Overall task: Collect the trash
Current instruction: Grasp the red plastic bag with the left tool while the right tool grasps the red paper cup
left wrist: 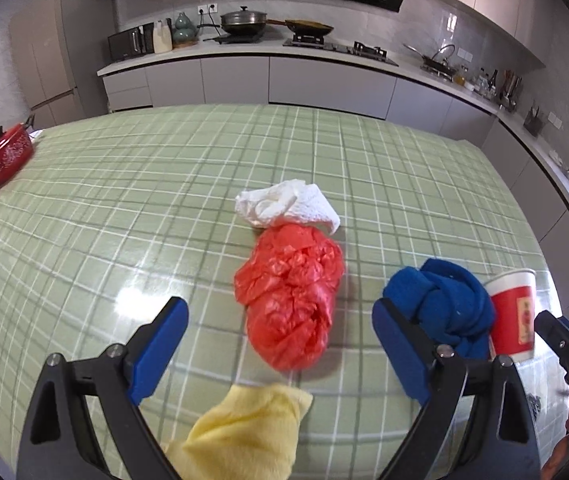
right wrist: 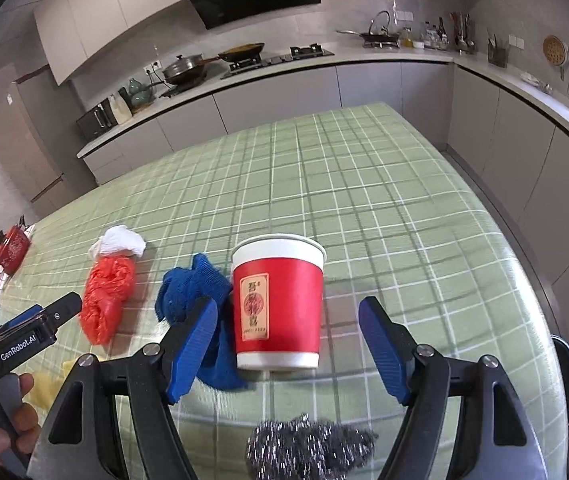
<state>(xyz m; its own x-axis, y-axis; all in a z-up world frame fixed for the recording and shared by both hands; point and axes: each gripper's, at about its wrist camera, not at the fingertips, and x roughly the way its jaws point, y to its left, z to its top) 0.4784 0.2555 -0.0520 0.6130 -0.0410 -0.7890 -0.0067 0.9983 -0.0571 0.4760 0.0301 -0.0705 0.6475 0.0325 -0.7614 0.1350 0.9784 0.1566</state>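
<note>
A crumpled red plastic bag [left wrist: 290,296] lies on the green checked table, with a crumpled white paper towel [left wrist: 286,202] touching its far end. My left gripper [left wrist: 280,326] is open, its blue fingers on either side of the bag's near part. A red paper cup [right wrist: 278,300] stands upright; my right gripper [right wrist: 288,334] is open around it, fingers apart from its sides. The cup also shows in the left wrist view [left wrist: 512,316]. The bag [right wrist: 106,300] and towel [right wrist: 118,242] show left in the right wrist view.
A blue cloth [right wrist: 194,300] lies against the cup's left, also in the left wrist view [left wrist: 440,304]. A yellow cloth [left wrist: 244,432] lies near the left gripper. A steel scourer [right wrist: 308,446] lies near the right gripper. A red pot [left wrist: 6,152] stands at far left. The table edge [right wrist: 540,280] runs right.
</note>
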